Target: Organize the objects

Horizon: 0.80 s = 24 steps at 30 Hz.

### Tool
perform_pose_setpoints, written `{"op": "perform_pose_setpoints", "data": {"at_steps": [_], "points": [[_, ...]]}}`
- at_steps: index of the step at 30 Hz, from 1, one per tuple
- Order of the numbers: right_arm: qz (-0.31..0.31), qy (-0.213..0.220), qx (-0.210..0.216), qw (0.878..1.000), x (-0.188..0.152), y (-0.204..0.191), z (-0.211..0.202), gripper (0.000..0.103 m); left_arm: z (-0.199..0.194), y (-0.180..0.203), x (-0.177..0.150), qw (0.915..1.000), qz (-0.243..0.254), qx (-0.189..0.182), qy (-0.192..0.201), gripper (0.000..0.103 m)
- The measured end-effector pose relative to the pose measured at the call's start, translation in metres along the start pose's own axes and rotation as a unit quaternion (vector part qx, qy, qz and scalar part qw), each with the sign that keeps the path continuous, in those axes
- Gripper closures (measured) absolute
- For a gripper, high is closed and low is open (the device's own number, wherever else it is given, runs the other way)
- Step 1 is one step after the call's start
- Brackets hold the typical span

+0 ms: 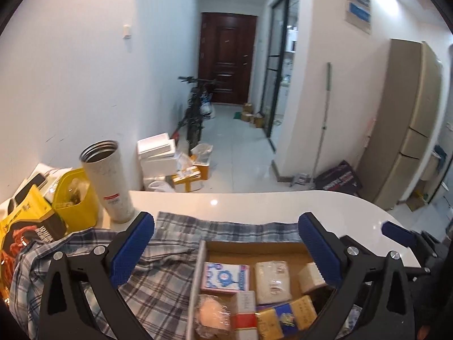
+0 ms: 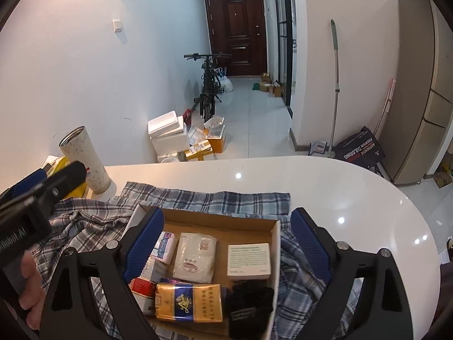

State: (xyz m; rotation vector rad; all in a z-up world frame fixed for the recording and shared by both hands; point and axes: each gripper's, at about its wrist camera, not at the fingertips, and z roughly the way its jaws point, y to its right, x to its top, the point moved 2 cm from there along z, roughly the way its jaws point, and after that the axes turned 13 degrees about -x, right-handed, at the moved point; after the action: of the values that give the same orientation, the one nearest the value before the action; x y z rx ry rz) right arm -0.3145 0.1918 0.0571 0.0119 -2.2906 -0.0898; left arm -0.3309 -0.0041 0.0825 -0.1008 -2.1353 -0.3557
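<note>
Both pairs of jaws stand wide apart, gripping nothing: the left gripper [image 1: 226, 255] and right gripper [image 2: 228, 250] hover above the cardboard box [image 2: 274, 243], lower centre. Packets, including a gold cigarette carton [image 2: 188, 303], already fill it; the plaid shirt [image 2: 85, 226] underneath looks unsorted.

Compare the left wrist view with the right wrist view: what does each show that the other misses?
Left wrist only: a yellow snack bag, a yellow tub and a wrapped round bun in the box.
Right wrist only: a black glove in the box, and the white carton's full top face.
Both: the cardboard box on the plaid shirt, the tumbler, the gold cigarette pack, and both grippers, left gripper and right gripper, open and empty.
</note>
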Motion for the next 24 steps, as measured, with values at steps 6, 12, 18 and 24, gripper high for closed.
{"op": "perform_pose_setpoints", "data": {"at_steps": [6, 12, 18, 24], "points": [[-0.003, 0.028, -0.002, 1.0, -0.001, 0.018, -0.021, 0.013, -0.016, 0.021, 0.0, 0.9997, 0.019, -0.008, 0.017, 0.0], [0.025, 0.09, -0.007, 0.996, 0.002, 0.041, -0.047, 0.004, -0.031, 0.033, 0.0, 0.9989, 0.034, -0.005, 0.033, 0.0], [0.046, 0.131, -0.031, 0.99, 0.003, 0.057, -0.056, 0.0, -0.027, 0.037, -0.005, 0.9988, 0.039, -0.007, 0.029, 0.0], [0.069, 0.127, -0.029, 0.989, 0.006, 0.071, -0.053, 0.0, -0.028, 0.045, -0.007, 0.9986, 0.045, -0.009, 0.028, 0.0]]}}
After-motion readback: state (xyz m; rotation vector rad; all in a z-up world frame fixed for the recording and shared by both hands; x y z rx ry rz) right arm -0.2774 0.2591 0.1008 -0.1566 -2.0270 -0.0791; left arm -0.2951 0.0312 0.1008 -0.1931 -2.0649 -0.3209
